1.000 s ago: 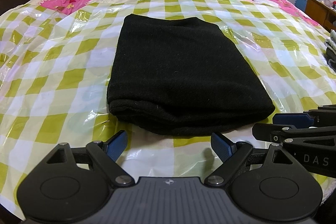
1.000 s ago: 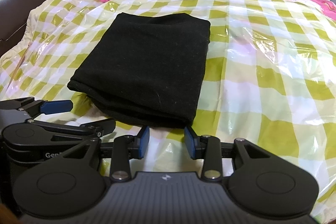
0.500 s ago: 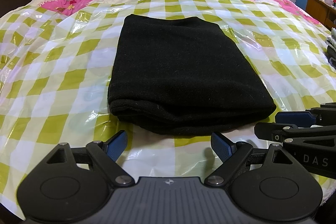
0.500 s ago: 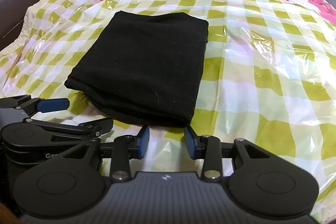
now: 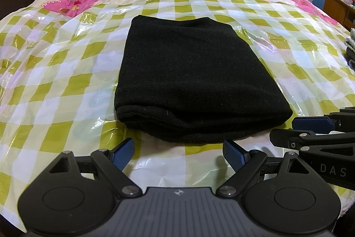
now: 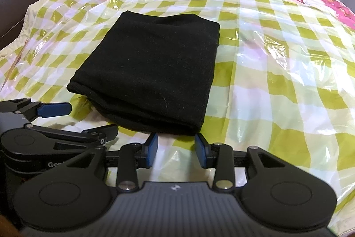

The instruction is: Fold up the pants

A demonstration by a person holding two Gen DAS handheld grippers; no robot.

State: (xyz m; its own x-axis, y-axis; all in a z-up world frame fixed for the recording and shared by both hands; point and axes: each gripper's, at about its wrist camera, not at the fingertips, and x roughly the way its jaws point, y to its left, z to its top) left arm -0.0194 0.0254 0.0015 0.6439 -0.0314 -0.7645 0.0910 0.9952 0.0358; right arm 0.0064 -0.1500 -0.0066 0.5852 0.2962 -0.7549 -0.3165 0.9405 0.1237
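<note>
**Folded pants ahead of 2 empty grippers**

The black pants (image 5: 195, 79) lie folded on the checked bed cover (image 5: 66, 72), long axis running away. Left gripper (image 5: 178, 153) gapes wide; right gripper (image 6: 176, 149), part open, sits nearest the fold's right corner.

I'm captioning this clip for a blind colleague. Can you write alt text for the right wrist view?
Folded black pants lie flat on a bed under a green-checked plastic sheet. The right gripper hovers open and empty just short of their near edge, with the left gripper open beside it at lower left.
</note>
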